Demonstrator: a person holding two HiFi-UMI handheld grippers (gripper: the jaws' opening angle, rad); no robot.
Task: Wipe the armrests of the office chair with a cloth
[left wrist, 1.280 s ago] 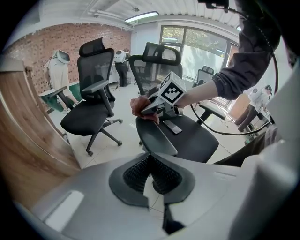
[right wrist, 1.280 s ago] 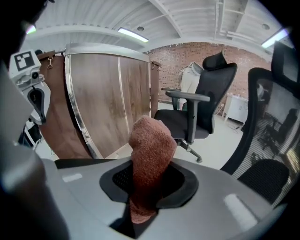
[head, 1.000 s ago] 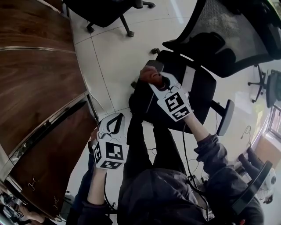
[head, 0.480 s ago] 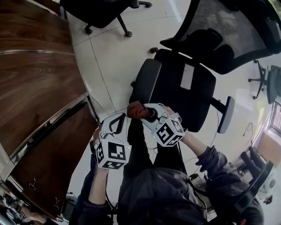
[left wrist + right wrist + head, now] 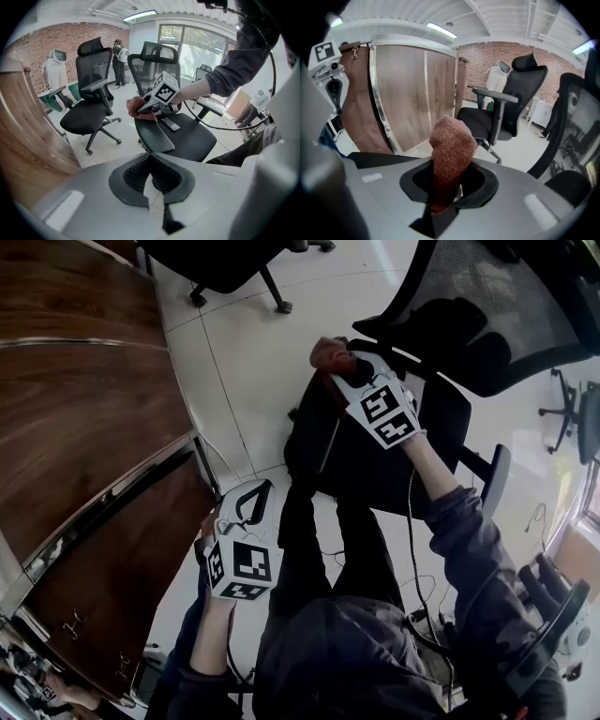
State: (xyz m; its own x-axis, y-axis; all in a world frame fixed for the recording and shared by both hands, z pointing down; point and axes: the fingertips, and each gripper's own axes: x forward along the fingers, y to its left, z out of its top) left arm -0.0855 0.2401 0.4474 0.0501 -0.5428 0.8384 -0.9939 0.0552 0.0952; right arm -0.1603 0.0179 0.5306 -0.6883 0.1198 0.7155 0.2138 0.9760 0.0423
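Observation:
My right gripper (image 5: 343, 364) is shut on a reddish-brown cloth (image 5: 326, 352). It holds the cloth against the far end of the black office chair's left armrest (image 5: 309, 432). In the left gripper view the cloth (image 5: 136, 106) lies on top of that armrest (image 5: 153, 137), under the right gripper (image 5: 151, 105). In the right gripper view the cloth (image 5: 449, 152) stands up between the jaws of the right gripper (image 5: 445, 190). My left gripper (image 5: 246, 507) hangs apart beside the desk, shut and empty. The other armrest (image 5: 494, 480) is at the right.
A curved wooden desk (image 5: 84, 427) fills the left. A second black chair (image 5: 225, 263) stands behind on the white tiled floor. The mesh backrest (image 5: 487, 306) rises at the upper right. A flat light device (image 5: 168, 124) lies on the seat. My legs are between the desk and the chair.
My right gripper drew the cloth back along the armrest toward me, then pushed it out again to the far end. The left gripper stayed where it was.

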